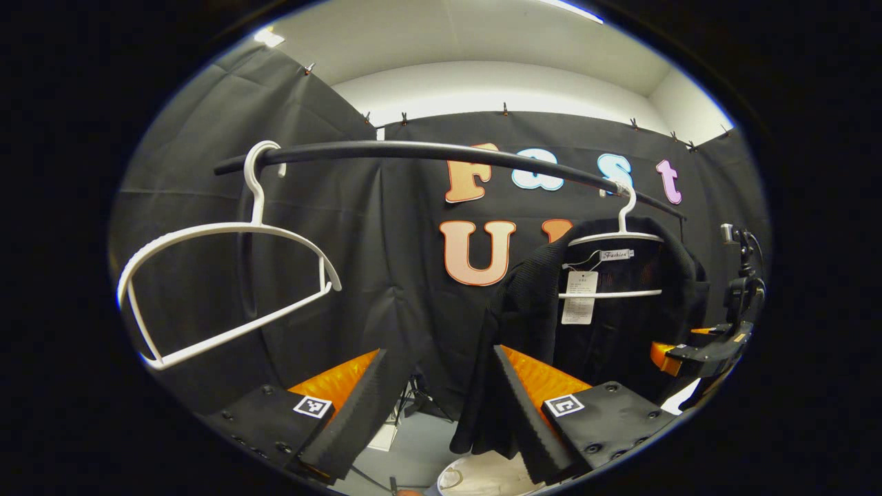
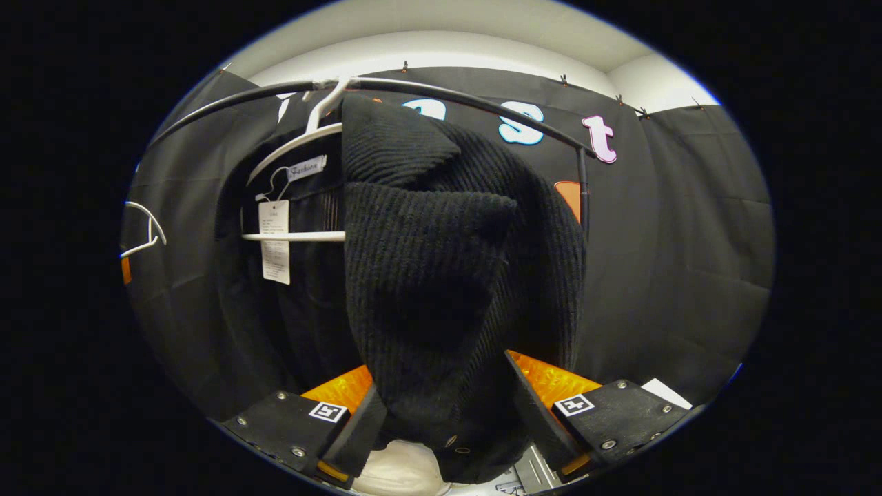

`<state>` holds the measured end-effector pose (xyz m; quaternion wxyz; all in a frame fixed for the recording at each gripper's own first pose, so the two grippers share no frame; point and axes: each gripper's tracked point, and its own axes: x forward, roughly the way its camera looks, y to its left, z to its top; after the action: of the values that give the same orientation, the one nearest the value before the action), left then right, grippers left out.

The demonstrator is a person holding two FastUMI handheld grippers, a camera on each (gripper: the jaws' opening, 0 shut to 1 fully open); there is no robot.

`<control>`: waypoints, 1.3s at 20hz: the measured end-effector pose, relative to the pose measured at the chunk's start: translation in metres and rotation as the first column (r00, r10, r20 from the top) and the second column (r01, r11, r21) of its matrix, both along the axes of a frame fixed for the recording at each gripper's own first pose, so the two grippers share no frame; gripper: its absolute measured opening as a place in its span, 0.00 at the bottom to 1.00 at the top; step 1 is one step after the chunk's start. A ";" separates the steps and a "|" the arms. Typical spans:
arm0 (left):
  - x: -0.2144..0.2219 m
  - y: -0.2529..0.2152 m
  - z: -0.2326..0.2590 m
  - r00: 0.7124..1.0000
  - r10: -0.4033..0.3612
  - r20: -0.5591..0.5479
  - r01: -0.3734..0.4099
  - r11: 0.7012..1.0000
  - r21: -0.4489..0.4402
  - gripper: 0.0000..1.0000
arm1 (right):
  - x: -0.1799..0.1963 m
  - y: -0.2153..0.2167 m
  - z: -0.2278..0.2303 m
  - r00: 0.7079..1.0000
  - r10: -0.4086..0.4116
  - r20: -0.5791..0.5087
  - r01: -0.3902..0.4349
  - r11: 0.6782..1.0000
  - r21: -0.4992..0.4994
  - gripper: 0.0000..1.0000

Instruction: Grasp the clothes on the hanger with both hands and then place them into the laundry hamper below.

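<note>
Black ribbed-knit cardigan (image 2: 455,262) hangs on a white plastic hanger (image 2: 293,148) hooked over the curved black rail (image 1: 427,150), paper tags dangling inside the neck. It's draped open, front panels hanging loose, so there's a free edge on each side to take – prob why the two hands come in from either side

Right gripper (image 2: 441,420): jaws spread wide, the cardigan's front panel hanging down between them, cloth seems to brush the inner faces, but the gap is too wide for a pinch, so I'd call it released, framing the fabric ready to close

Left gripper (image 1: 431,406): jaws also released, wide apart. The cardigan's dangling edge lies against or just in front of one finger; can't tell if it touches. Most of the gap looks onto bare booth wall. In the left gripper view the right gripper shows far off beside the garment

2nd white plastic hanger (image 1: 227,289), bare, hangs further along the rail, well apart from the cardigan

Pale round rim (image 1: 482,475) at bottom of the left gripper view, below the garment – likely the laundry hamper, too little seen to be sure

Stage: approach, nothing gripped yet. Next needs both jaws closing on cloth, then lifting the shoulders clear of the hanger; risk is the knit snagging & dragging the hanger along the rail
</note>
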<state>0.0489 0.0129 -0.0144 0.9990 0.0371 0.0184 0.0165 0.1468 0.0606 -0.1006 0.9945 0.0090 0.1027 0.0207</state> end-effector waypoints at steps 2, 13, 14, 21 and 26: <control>0.002 0.000 -0.004 1.000 0.005 -0.005 -0.005 1.000 -0.001 0.93 | 0.010 -0.002 -0.004 1.000 -0.011 -0.006 0.011 1.000 -0.005 0.93; 0.038 -0.037 -0.048 0.994 -0.070 -0.081 0.063 0.994 -0.085 0.96 | 0.016 -0.006 -0.002 0.999 0.043 -0.010 -0.043 0.999 0.026 0.17; 0.041 -0.042 -0.052 0.993 -0.084 -0.088 0.076 0.993 -0.093 0.96 | 0.015 -0.006 -0.002 0.999 0.050 -0.012 -0.050 0.998 0.024 0.14; 0.075 -0.083 -0.081 0.980 -0.165 -0.110 0.154 0.983 -0.103 0.96 | 0.003 -0.009 0.004 0.997 0.077 -0.007 -0.077 0.997 0.006 0.06; 0.105 -0.097 -0.099 0.972 -0.200 -0.123 0.184 0.974 -0.129 0.94 | -0.001 -0.011 0.010 0.997 0.079 0.001 -0.079 0.997 0.005 0.05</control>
<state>0.1537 -0.0841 -0.1132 0.9928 -0.0186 0.0830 -0.0840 0.1454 0.0492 -0.0909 0.9929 0.0077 0.1025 0.0604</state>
